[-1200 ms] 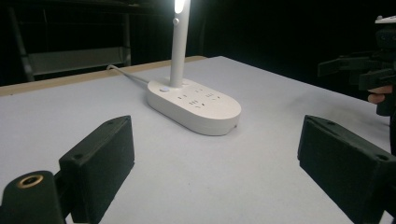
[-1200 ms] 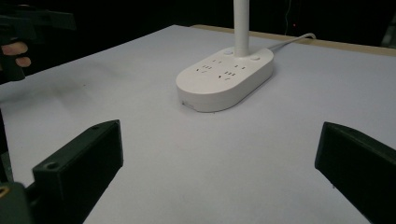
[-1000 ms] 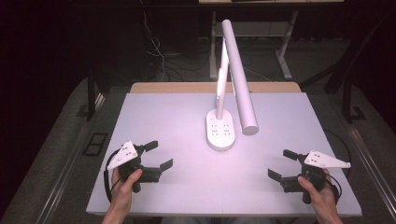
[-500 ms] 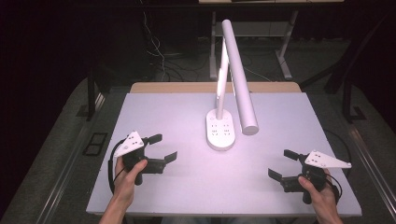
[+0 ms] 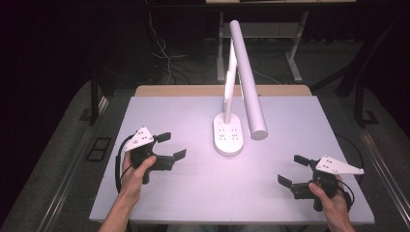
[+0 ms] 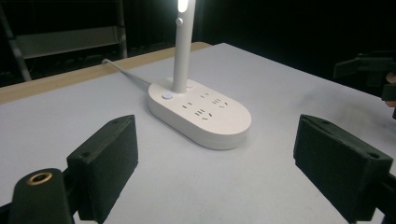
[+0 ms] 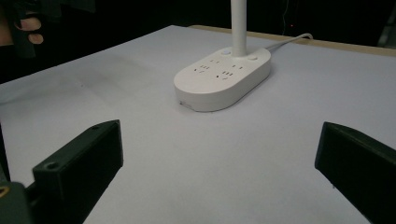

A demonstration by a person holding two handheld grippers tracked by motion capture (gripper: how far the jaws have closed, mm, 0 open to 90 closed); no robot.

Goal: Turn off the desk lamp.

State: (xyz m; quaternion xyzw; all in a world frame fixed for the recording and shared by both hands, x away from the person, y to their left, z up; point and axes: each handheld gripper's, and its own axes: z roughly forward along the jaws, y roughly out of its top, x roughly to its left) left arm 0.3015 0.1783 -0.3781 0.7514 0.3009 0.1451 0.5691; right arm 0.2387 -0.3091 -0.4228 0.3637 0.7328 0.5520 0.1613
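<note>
A white desk lamp with a socket-strip base [image 5: 228,135] stands in the middle of the white table [image 5: 193,193], its lit tube head [image 5: 247,82] slanting forward. My left gripper [image 5: 171,146] is open, held left of the base, with nothing between its jaws. My right gripper [image 5: 292,170] is open near the front right corner, also holding nothing. In the left gripper view the base [image 6: 201,114] lies ahead between the jaws, with the lamp stem [image 6: 181,46] rising from it. In the right gripper view the base [image 7: 223,77] sits further off.
The lamp's white cable [image 6: 126,73] runs off the back of the table toward a wooden edge strip [image 5: 222,90]. Dark floor, cables and metal table legs [image 5: 295,63] lie beyond. The other hand's gripper [image 6: 369,70] shows at the right edge of the left gripper view.
My left gripper has moved forward and to the right, closer to the lamp base. The right gripper has stayed in place.
</note>
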